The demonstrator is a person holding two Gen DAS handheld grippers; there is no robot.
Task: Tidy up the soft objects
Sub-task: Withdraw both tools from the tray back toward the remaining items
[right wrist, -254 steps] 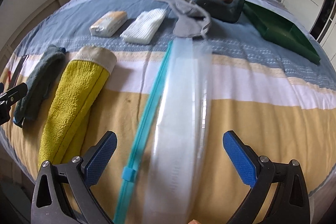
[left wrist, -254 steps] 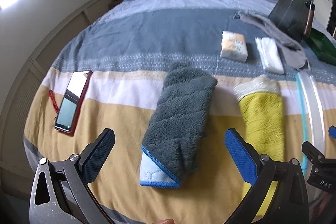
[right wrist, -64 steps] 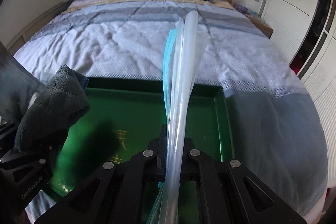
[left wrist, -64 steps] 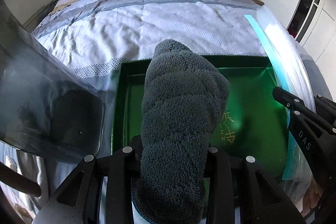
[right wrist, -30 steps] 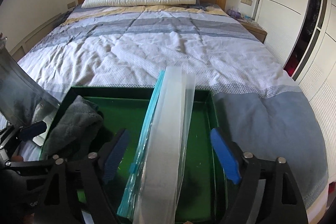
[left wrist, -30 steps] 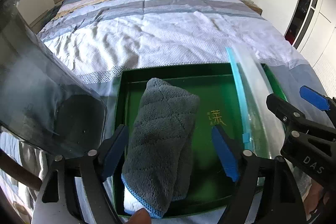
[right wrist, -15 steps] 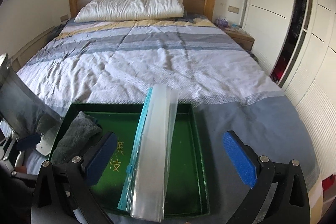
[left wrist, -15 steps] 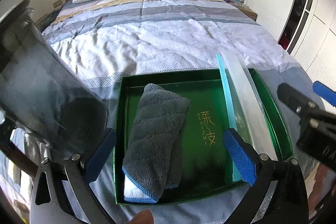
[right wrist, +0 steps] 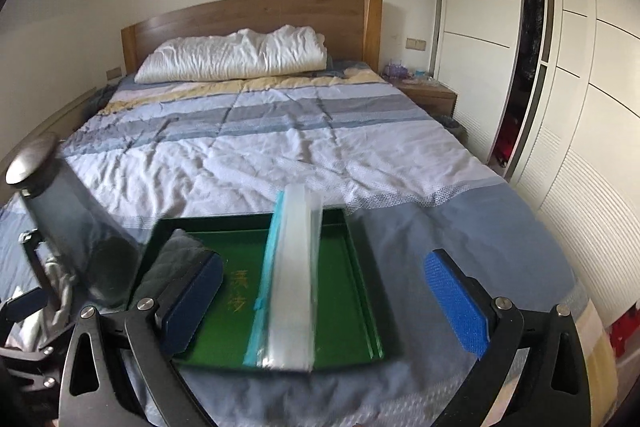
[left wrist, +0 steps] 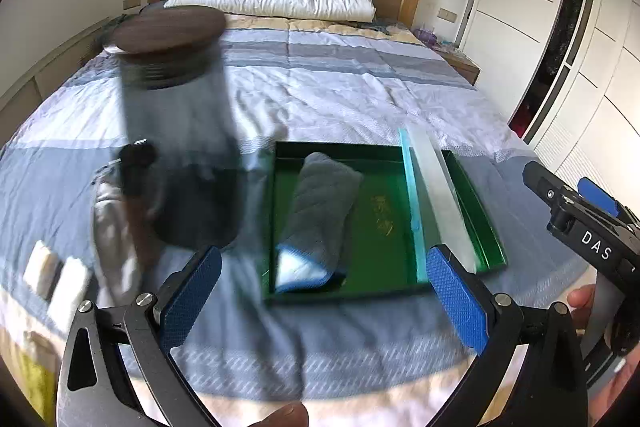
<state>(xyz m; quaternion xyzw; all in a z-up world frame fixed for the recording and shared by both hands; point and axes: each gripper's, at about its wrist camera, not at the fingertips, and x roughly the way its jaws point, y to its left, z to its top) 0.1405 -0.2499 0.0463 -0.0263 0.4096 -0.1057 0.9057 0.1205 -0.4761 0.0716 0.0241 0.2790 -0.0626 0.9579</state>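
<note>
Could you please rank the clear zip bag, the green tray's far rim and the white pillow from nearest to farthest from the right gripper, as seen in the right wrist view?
From the right gripper:
1. Clear zip bag, lying in the tray between the open jaws.
2. Green tray's far rim, just beyond.
3. White pillow, by the headboard.

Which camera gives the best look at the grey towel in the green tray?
The left wrist view: the grey towel shows nearly whole in the green tray. The right wrist view shows only part of it, behind a blue pad.

"DAS" stands on the right gripper [left wrist: 592, 223]; the green tray's [right wrist: 360, 307] gold characters are unreadable.
</note>
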